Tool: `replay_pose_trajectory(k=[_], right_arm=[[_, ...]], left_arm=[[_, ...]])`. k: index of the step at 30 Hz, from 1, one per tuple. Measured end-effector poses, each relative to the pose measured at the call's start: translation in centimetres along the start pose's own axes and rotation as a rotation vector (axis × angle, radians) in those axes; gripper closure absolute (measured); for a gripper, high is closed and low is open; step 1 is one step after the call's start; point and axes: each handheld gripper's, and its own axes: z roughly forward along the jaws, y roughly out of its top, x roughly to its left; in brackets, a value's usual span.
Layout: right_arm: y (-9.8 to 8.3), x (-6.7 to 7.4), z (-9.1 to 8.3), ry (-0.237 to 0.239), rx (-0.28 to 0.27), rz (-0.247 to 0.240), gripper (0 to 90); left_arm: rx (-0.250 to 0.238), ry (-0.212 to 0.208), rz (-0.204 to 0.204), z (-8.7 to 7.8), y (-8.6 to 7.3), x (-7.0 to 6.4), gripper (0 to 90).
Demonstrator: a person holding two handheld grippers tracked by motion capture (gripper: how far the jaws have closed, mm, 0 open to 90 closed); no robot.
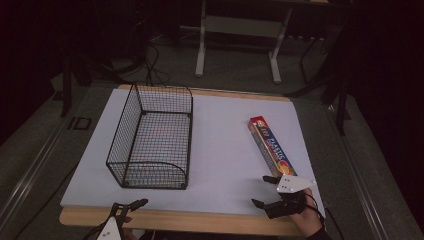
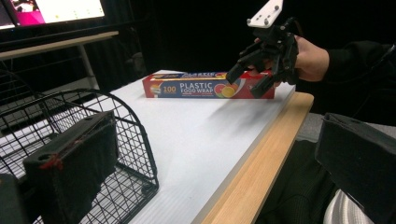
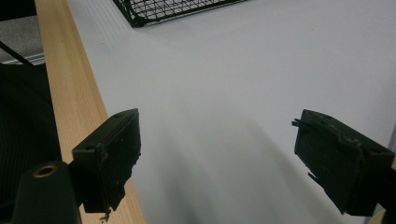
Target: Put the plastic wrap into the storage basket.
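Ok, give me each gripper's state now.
Left gripper: open, holding nothing.
Right gripper: open, empty, beside the plastic wrap box.

A dim room: grey floor (image 1: 235, 75), a white-legged desk (image 1: 240, 25), a lit monitor (image 2: 56, 10).

The right gripper (image 1: 264, 190) sits at about five o'clock in the high view, held in the person's right hand (image 1: 305, 215), whose forearm comes in from the bottom edge. Its jaws stand wide apart with nothing between them — they point toward nine o'clock. The left gripper (image 1: 131, 204) shows at about seven o'clock, near the bottom edge, jaws parted and empty, pointing toward two o'clock.
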Motion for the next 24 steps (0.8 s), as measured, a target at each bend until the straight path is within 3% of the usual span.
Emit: replay_pose_trajectory(k=[2, 7, 12, 13, 20, 24], right_arm=[[0.2, 0.1, 0.0, -0.015, -0.007, -0.024, 16.1], [1.1, 0.4, -0.5, -0.01, -0.013, -0.019, 17.5], [1.5, 0.6, 0.4, -0.013, 0.029, -0.03, 12.6], [1.9, 0.4, 0.8, -0.021, 0.054, -0.029, 11.2], [2.7, -1.4, 0.9, -0.068, 0.047, -0.01, 10.1], [3.2, -3.3, 0.9, -0.114, 0.065, 0.048, 9.5]], left_arm=[[0.002, -0.004, 0.002, 0.0, 0.0, 0.0, 0.1], [0.004, -0.011, -0.003, 0.2, 0.0, -0.1, 0.1], [0.012, -0.019, 0.003, 0.2, 0.0, -0.1, 0.1], [0.013, -0.02, 0.006, 0.2, 0.0, -0.2, 0.1], [0.017, -0.03, -0.001, 0.2, -0.1, -0.1, 0.1], [0.041, -0.029, 0.017, 0.4, -0.1, -0.2, 0.1]])
